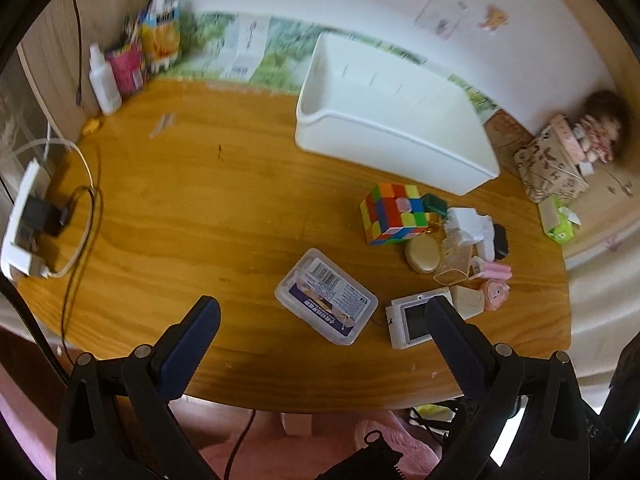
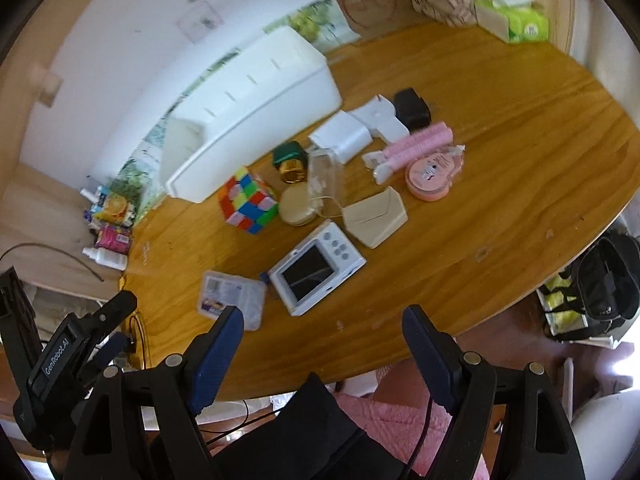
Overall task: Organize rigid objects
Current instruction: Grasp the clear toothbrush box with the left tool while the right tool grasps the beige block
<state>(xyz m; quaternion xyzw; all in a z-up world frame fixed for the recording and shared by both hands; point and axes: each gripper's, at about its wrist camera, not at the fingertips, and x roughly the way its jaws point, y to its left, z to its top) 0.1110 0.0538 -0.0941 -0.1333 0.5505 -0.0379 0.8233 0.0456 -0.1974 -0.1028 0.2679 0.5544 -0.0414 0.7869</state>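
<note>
A white plastic bin (image 1: 394,120) (image 2: 256,100) stands empty at the back of the wooden table (image 1: 200,208). In front of it lies a cluster: a colour cube (image 1: 394,212) (image 2: 248,200), a clear lidded box with a barcode label (image 1: 326,296) (image 2: 232,294), a small white screen device (image 1: 412,322) (image 2: 316,268), a round beige compact (image 1: 422,254) (image 2: 296,204), white chargers (image 2: 360,128), pink rollers (image 2: 420,144) and a beige case (image 2: 374,216). My left gripper (image 1: 324,312) is open above the clear box. My right gripper (image 2: 324,316) is open, hovering over the table's near edge below the screen device.
A power strip with cables (image 1: 28,216) lies at the table's left edge. Bottles and cartons (image 1: 128,64) crowd the back left corner. A patterned box (image 1: 552,164), a doll (image 1: 600,128) and a green tissue pack (image 2: 516,16) sit at the right. The left gripper's body (image 2: 68,360) shows beside mine.
</note>
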